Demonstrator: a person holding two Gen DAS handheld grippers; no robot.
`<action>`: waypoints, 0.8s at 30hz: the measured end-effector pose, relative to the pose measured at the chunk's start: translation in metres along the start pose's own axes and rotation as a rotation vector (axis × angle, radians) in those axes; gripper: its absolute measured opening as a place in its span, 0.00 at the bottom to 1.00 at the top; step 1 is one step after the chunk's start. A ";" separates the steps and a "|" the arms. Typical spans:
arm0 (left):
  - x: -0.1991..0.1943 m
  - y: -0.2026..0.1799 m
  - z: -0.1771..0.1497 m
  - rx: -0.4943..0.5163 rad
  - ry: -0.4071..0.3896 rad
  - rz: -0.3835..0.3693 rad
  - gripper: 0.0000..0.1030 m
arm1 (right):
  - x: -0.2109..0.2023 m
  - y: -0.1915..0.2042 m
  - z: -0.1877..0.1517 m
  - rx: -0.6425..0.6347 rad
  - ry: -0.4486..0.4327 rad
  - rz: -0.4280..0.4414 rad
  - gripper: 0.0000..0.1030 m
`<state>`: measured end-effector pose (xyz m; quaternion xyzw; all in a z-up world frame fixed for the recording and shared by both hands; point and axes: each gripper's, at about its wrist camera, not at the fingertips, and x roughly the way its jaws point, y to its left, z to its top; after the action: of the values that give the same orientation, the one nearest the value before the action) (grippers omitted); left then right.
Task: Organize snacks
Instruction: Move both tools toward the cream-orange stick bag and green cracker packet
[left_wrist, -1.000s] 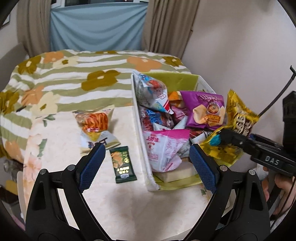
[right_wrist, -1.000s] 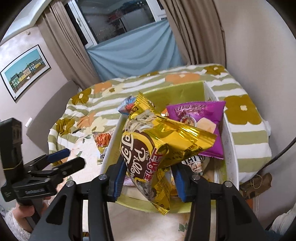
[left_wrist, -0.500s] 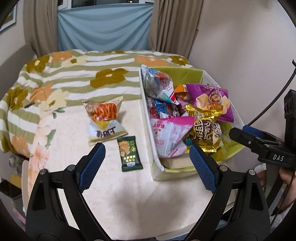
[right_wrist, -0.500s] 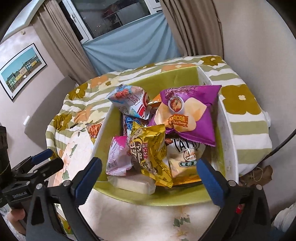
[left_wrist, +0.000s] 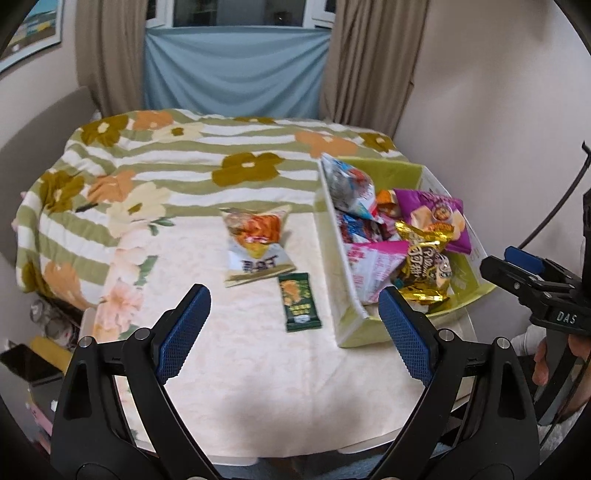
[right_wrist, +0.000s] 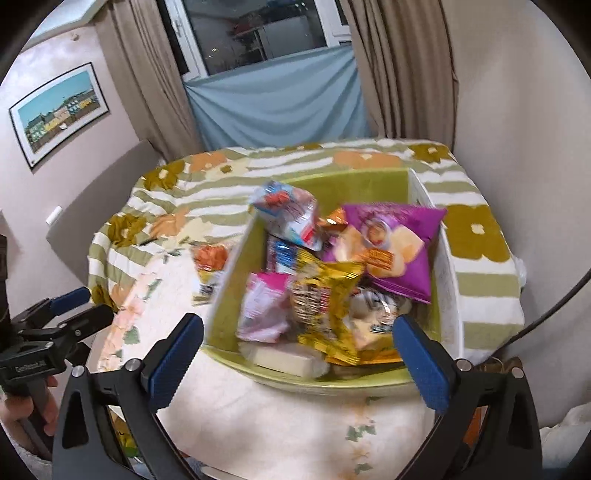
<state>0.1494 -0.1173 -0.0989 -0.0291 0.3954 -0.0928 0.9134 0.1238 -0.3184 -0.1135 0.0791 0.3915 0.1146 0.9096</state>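
Dropping step looks done: R gripper (right_wrist: 297, 354) has just been opening, jaws now spread wide, nothing between them, hanging above the near end of the green bin (right_wrist: 424, 192). Gold snack bag (right_wrist: 325, 295) lies loose in the bin on top of the pile, against the pink packet (right_wrist: 264, 306) and under the edge of the purple bag (right_wrist: 391, 247).

L gripper (left_wrist: 293, 326) also spread, empty, touching nothing; hovers over the tablecloth (left_wrist: 258, 369) near the table's front edge.

Outward from L: small dark-green packet (left_wrist: 299, 306) flat on the cloth, closest to the jaws, just beside the bin's outer wall. Behind it, orange-and-white chip bag (left_wrist: 255, 243), puffy, touching or nearly touching the green one's top corner; can't tell which.

Judgement: two snacks left outside the bin. Next move prob. calls for L to drop onto the green packet. It's thin and flat, so needs a low, tilted approach to get an edge. Chip bag easier, more bulk to pinch.
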 end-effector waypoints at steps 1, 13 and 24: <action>-0.004 0.008 0.000 -0.005 -0.007 0.000 0.89 | -0.003 0.008 0.001 -0.014 -0.010 -0.002 0.99; -0.010 0.099 0.017 -0.007 0.017 -0.038 0.89 | 0.019 0.107 0.000 -0.037 -0.037 -0.037 0.99; 0.023 0.160 0.042 0.020 0.086 -0.163 0.89 | 0.065 0.166 -0.012 0.065 -0.017 -0.126 0.99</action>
<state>0.2192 0.0339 -0.1069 -0.0483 0.4295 -0.1720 0.8852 0.1340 -0.1404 -0.1283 0.0848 0.3912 0.0439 0.9153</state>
